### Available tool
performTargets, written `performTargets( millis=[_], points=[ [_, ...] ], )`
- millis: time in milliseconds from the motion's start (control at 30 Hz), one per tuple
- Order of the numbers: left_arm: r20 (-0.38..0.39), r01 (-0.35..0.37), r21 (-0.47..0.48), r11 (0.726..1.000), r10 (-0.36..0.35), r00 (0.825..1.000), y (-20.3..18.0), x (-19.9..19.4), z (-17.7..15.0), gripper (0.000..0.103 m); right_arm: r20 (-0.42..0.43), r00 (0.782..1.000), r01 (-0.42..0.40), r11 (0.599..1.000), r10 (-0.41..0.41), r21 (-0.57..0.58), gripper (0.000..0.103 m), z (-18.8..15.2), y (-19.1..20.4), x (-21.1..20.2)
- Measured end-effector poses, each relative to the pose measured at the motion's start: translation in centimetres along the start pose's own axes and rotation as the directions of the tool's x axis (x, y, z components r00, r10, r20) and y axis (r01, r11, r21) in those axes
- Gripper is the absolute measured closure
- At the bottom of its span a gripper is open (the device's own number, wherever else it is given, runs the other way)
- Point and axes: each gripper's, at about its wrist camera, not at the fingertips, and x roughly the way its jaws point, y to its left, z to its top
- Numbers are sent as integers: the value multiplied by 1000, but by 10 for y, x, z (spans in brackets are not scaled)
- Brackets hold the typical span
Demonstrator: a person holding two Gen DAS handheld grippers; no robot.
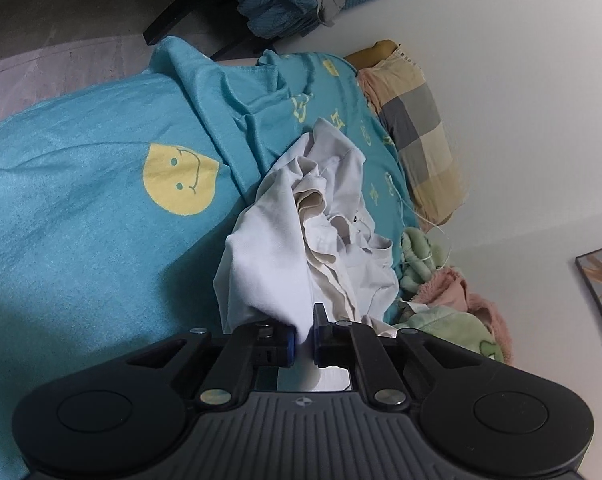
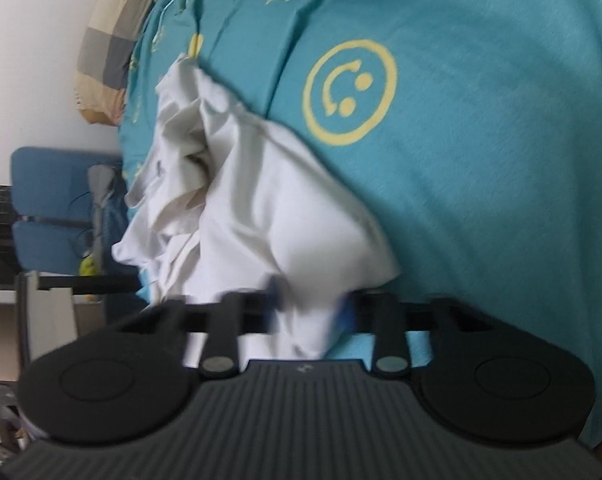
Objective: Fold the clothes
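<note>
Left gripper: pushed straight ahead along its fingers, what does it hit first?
The white garment. The left gripper is already shut on a fold of it, and the crumpled heap lies directly ahead on the teal bedsheet. Depth beyond is unclear.

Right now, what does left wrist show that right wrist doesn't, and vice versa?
Left wrist only: the left gripper shut on the white garment, a solid yellow smiley patch, pink fabric and a framed picture on the wall.

Right wrist only: the right gripper, blurred, with white cloth bunched between its fingers, an outlined smiley ring and a blue chair.

Both: the white garment, the teal blanket, the checked pillow and green plush fabric.
</note>
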Motion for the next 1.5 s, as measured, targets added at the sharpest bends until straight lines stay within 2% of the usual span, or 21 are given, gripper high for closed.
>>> performTargets(
  millis=[67,200,367,533,733,867,1033,1267,1500],
  points=[
    [-7,22,-5,1000,-22,1000,-4,-5,-1,95,33,999,-29,999,30,-27,91,-3,7,-10],
    [-5,34,24,999,-33,999,-23,-26,-4,96,78,990,-111,988,119,-109,93,1,23,-47],
    [2,42,60,997,-42,999,-55,-65,-12,96,110,981,-135,973,157,-189,93,-4,43,-97],
    [-11,23,93,995,-22,1000,-81,-113,-34,96,118,979,-135,962,167,-236,93,-12,40,-152],
    [-66,-13,123,992,21,998,-90,-172,-74,96,145,980,-84,940,138,-330,93,-51,16,-214],
    [-61,-34,140,990,43,997,-98,-182,-83,96,138,980,-95,944,144,-315,93,-54,6,-226],
    [-45,-51,121,991,57,997,-109,-157,-64,96,135,979,-109,953,152,-281,93,-28,23,-207],
    [35,-140,205,969,136,990,-132,-56,-19,95,143,982,-85,965,123,-247,93,26,64,-134],
    [-12,-206,187,961,212,977,-96,59,35,95,96,995,5,983,13,-182,92,81,75,-34]
  ],
)
